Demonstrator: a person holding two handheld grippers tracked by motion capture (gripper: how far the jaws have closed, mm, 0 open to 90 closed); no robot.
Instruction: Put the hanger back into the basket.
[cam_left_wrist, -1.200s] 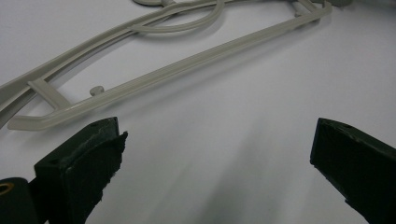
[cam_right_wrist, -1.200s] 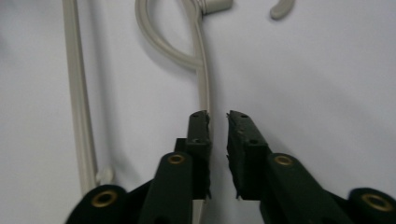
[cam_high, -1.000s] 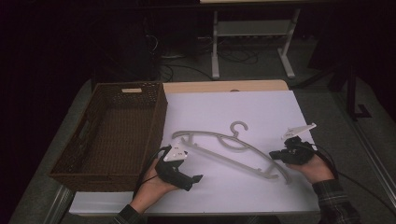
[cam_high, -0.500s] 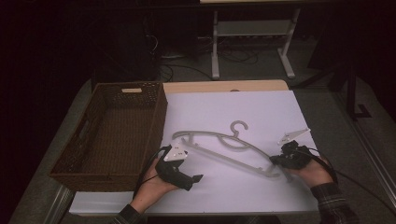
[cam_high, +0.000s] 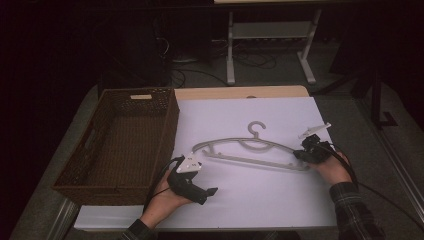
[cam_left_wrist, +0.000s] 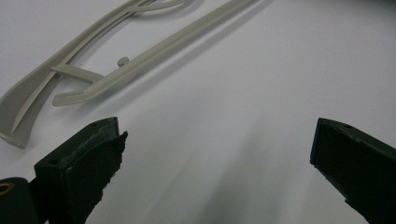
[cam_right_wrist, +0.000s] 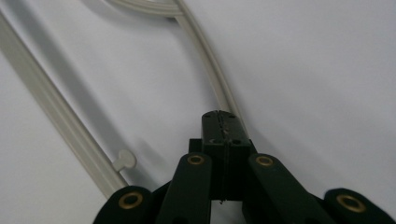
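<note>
- On the white tabletop a pale grey hanger lay flat, hook pointing to the far edge, right of a brown wicker basket.
- Basket stood at the tabletop's left side, long axis running away from the person; its near right corner lay close to the left gripper.
- Left gripper rested low on the tabletop near the hanger's left end, held in the left hand; grey plate on top, cable looping off to the left.
- Left gripper view: jaws stood wide apart, bare white surface between them, nothing gripped. Hanger's left end lay ahead and to the left, clear of both jaws; a small peg showed on the lower bar.
- Right gripper sat at the hanger's right end, held in the right hand; plaid sleeve behind it, cable trailing off right.
- Right gripper view: jaws pressed fully together, tips meeting with no gap and nothing visible between them.
- Same view: hanger's upper arm ran down toward the closed tips and passed under or just beside them; contact could not be told. Lower bar crossed diagonally at left, with a round peg just beside the gripper's linkage.
- Hanger itself lay wholly on the tabletop, not lifted at either end as far as the high view showed.
</note>
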